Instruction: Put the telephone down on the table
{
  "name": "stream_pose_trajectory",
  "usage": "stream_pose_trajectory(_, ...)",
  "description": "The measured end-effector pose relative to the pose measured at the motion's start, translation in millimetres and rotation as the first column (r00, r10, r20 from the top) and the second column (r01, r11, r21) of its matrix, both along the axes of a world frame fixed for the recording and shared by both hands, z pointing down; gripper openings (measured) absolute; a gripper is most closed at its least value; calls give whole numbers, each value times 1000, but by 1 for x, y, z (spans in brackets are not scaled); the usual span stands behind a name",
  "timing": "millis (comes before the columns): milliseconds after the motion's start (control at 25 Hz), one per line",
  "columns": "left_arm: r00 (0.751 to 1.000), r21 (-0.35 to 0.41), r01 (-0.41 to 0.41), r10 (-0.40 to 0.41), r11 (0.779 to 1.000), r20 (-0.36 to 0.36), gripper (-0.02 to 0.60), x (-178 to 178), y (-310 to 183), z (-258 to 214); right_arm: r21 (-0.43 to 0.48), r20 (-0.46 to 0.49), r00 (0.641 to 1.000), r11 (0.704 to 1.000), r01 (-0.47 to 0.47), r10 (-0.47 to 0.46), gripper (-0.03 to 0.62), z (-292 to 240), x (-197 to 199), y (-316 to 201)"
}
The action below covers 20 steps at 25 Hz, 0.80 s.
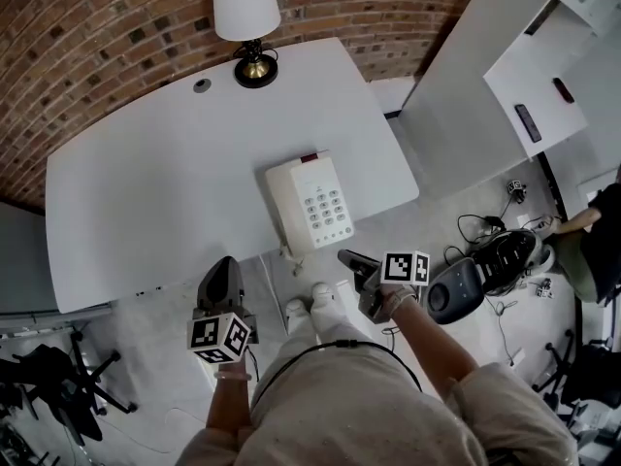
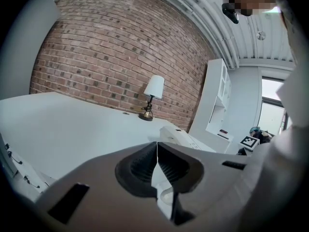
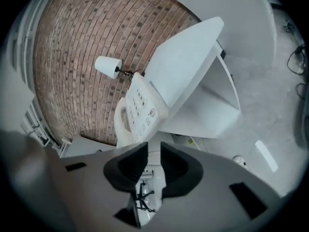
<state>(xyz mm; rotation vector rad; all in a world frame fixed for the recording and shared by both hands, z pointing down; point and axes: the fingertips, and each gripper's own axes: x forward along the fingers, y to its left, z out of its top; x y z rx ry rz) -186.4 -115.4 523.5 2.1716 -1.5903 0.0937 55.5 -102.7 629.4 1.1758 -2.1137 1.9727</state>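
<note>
Currently the telephone (image 1: pixel 312 202) rests on the table (image 1: pixel 146 192). I judge it light, rigid, slippery plastic; grip its side edges. Left tongs (image 2: pixel 157 146) together; right tongs (image 3: pixel 154 153) slightly apart, empty.

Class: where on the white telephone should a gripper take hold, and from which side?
Probably the handset along the left side of the telephone, mid-length, from above: it is a narrow bar, while the flat body looks too wide for the fingers.
</note>
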Motion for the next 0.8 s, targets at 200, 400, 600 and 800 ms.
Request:
stream_pose_trajectory(200,1000,5,-1,1,1000,2,8,2,-3,-2,44,-26,998,997,60,-59,6,-11,4,2)
stream_pose_trajectory(400,1000,13,-3,3,1000,8,8,4,-6,-7,125,-60,986,979,160,-154,6,-34,3,4)
stream_pose_trajectory(600,1000,30,3,-4,1000,9,8,4,-11,-11,256,-119,979,948,189,-164,6,-61,7,-12)
stream_pose_trajectory(800,1000,49,15,-16,999,13,8,0,-17,-19,372,-212,965,900,226,-155,6,-89,10,-32)
